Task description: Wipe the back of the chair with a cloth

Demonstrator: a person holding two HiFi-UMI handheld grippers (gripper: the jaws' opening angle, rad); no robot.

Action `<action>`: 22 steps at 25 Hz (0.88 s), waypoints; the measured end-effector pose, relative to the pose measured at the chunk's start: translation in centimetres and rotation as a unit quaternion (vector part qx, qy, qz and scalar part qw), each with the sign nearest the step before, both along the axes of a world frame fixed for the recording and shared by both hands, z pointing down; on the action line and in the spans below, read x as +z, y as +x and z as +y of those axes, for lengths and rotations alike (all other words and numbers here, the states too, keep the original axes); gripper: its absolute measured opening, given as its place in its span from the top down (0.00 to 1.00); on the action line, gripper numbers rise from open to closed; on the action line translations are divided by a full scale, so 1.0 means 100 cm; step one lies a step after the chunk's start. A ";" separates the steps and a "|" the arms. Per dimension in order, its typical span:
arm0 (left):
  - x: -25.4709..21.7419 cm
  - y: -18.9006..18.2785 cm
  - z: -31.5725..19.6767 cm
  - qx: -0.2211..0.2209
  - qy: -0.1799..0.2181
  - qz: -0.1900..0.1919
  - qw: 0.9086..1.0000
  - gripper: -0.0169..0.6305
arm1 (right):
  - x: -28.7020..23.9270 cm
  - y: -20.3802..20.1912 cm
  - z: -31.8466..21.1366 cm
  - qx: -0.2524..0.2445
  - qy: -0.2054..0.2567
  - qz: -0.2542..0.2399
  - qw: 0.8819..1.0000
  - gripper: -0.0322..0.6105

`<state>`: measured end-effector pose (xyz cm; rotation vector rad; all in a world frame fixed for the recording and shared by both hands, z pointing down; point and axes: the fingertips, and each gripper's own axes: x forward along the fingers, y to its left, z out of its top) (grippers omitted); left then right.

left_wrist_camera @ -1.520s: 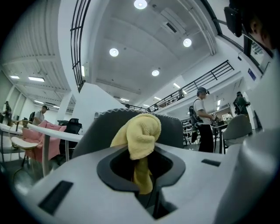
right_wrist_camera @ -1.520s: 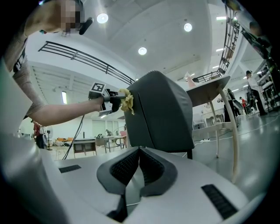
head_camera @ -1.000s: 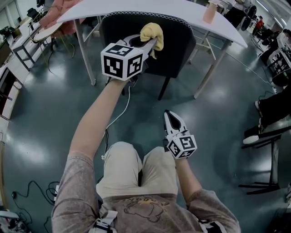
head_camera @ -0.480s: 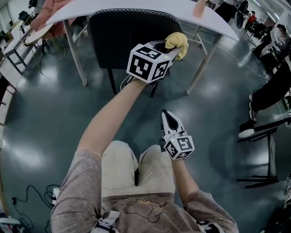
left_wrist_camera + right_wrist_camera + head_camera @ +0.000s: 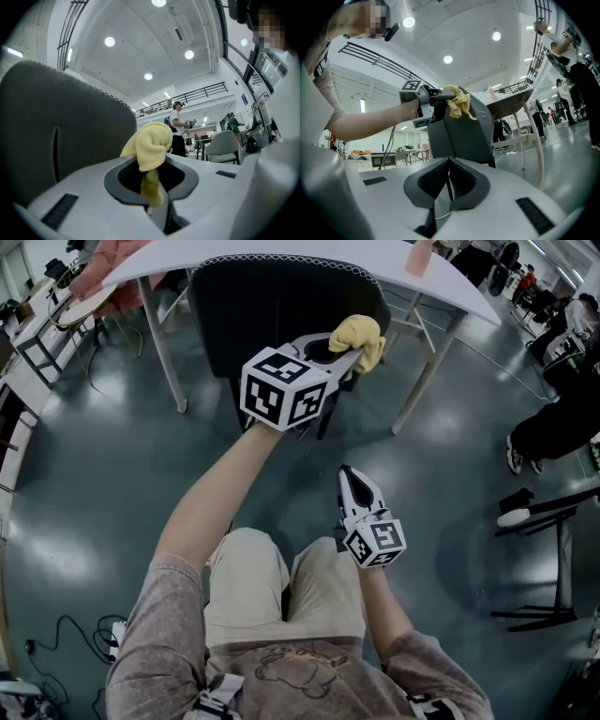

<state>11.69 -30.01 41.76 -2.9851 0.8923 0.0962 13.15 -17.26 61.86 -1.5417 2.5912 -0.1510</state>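
Note:
A dark grey chair (image 5: 272, 306) stands tucked under a white table, its back toward me. My left gripper (image 5: 349, 348) is shut on a bunched yellow cloth (image 5: 361, 335), which rests against the right side of the chair back. In the left gripper view the yellow cloth (image 5: 151, 145) sticks up from between the jaws, with the chair back (image 5: 56, 131) at the left. My right gripper (image 5: 354, 486) hangs low above my lap, shut with nothing in it. In the right gripper view the chair back (image 5: 468, 129) and the cloth (image 5: 458, 102) show ahead.
The white table (image 5: 281, 254) spans the top, its legs (image 5: 427, 371) either side of the chair. A cable (image 5: 239, 484) runs over the glossy floor. A seated person's legs (image 5: 553, 432) and a black stand (image 5: 544, 549) are at the right.
My left gripper with the cloth went from the upper middle of the chair back to its right side, then drew slightly back left. The right gripper stayed still.

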 end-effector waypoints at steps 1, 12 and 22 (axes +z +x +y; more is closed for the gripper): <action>0.001 -0.013 -0.001 -0.006 -0.001 0.005 1.000 0.86 | 0.001 -0.001 -0.001 -0.001 0.000 -0.001 1.000 0.91; 0.024 -0.186 -0.031 -0.149 -0.007 0.031 0.988 0.86 | 0.008 -0.014 -0.007 -0.021 -0.009 0.007 1.000 0.91; 0.066 -0.300 -0.069 -0.269 -0.034 0.023 0.962 0.86 | 0.008 -0.023 -0.014 -0.030 -0.007 0.012 0.999 0.91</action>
